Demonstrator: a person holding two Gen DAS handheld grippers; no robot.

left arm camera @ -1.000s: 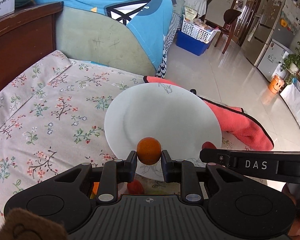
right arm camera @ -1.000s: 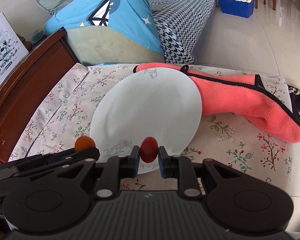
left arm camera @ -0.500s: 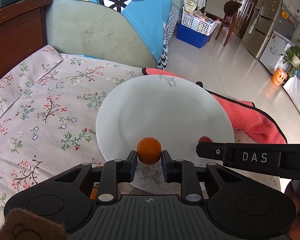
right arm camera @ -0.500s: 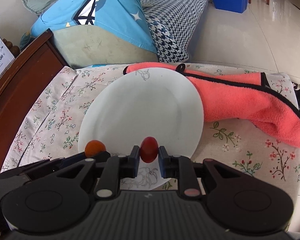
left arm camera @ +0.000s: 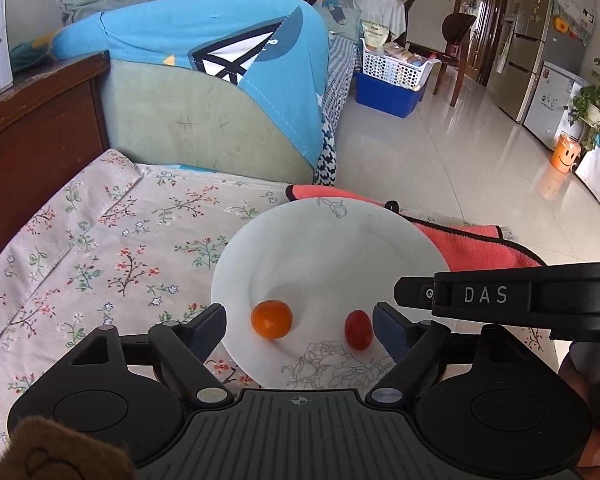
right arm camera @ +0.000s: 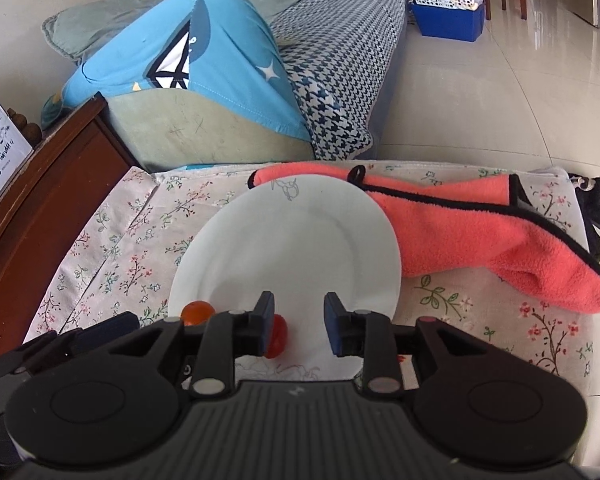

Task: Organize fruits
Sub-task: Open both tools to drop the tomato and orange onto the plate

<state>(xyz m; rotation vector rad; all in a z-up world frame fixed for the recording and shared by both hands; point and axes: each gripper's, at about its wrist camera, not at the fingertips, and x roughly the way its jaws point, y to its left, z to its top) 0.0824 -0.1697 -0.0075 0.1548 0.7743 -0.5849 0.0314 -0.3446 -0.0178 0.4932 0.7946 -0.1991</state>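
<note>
My left gripper is wide open. Its jaws have just been opening, and nothing is squeezed in them. The little orange sits on the white plate, in the gap between the two fingers and nearer the left one, but it touches neither finger. The small red tomato sits on the plate too, just inside the right finger.

My right gripper is open a bit as well. Its jaws have just been opening too. The red tomato lies on the plate right by the left finger, partly hidden behind it, and I cannot tell if they touch. The right finger is away from it. The orange is off to the left of this gripper, at the plate's near edge.

The plate rests on a flowery cloth on the table. A pink towel lies past the plate, to the right of both grippers, with the plate's far edge on top of it.
</note>
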